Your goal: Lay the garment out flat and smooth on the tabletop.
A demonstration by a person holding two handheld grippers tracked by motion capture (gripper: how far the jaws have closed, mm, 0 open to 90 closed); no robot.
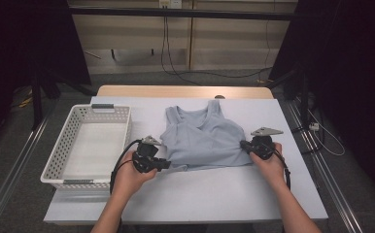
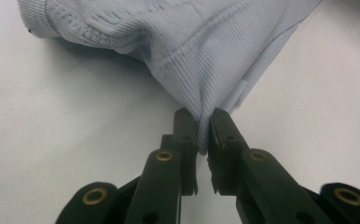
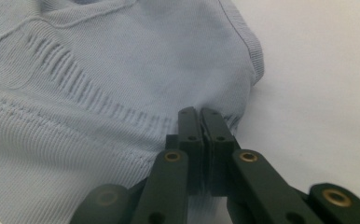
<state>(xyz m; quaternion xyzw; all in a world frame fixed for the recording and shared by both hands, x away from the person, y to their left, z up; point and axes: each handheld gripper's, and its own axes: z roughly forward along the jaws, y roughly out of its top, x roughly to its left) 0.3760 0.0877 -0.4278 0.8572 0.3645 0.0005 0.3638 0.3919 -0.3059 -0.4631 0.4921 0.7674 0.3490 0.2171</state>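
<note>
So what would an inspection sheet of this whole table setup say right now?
Surface: white table, bare at the front.
Job's things: pale blue tank top lying flat; white basket at left, nothing in it.
Clutter: nothing seen.
Grippers: left gripper shut on the tank top's bottom corner; right gripper shut on the opposite bottom corner.
Cables: black cable loops from left gripper.
Surroundings: dark curtains, floor wires.

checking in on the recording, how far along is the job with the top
Early. Done: both bottom corners of the light blue tank top are gripped, by the left gripper and the right gripper. In hand: it lies spread on the table. Left: no fold made; the white basket holds nothing.
</note>
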